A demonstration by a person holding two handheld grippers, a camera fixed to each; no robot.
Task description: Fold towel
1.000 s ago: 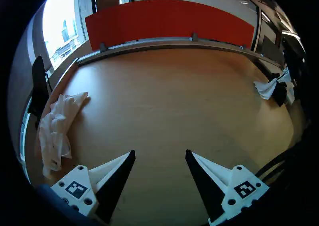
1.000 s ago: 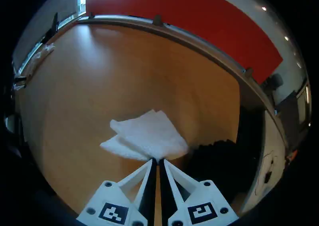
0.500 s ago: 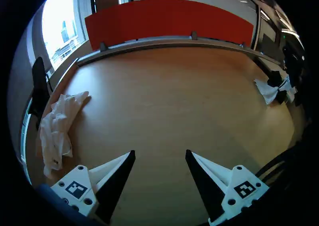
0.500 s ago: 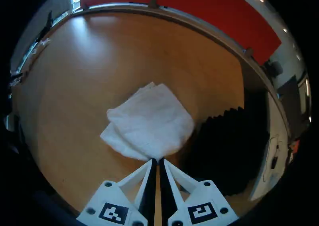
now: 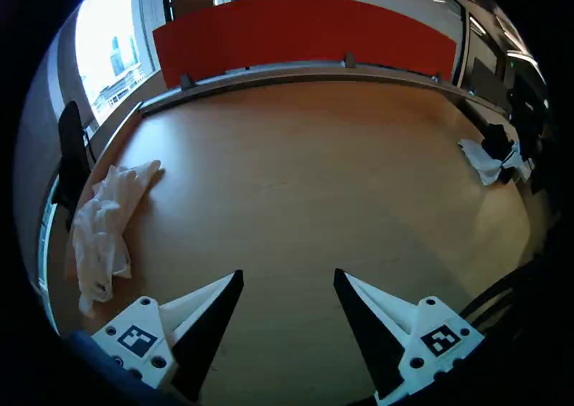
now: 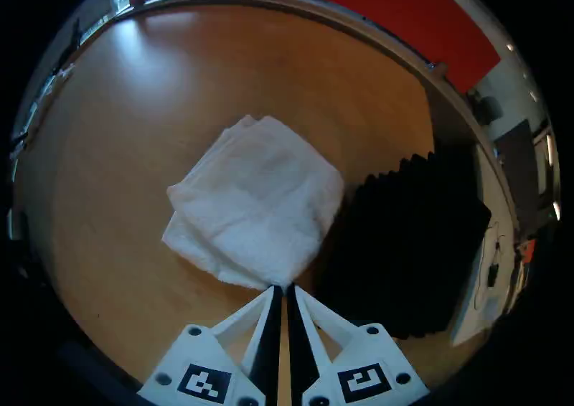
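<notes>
Folding looks about done: the right tool (image 6: pixel 282 289) pinches a corner of the towel (image 6: pixel 251 198) by the bench (image 6: pixel 143 83) edge, left tool (image 5: pixel 287 277) spread, and next it needs laying flat and releasing.

White towel (image 6: pixel 255 201); table (image 6: pixel 129 119) orange-brown wood grain; divider panel (image 5: pixel 301 36) red; mat (image 6: pixel 409 248) black, ribbed; right gripper (image 6: pixel 281 288) white, inner faces black.

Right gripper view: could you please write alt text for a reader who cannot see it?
The right gripper, its fingers closed, pinches one corner of a folded white towel over a wooden table. A black ribbed sheet lies beside the towel, to the right in the picture. A red panel runs behind the table's far edge.
</notes>
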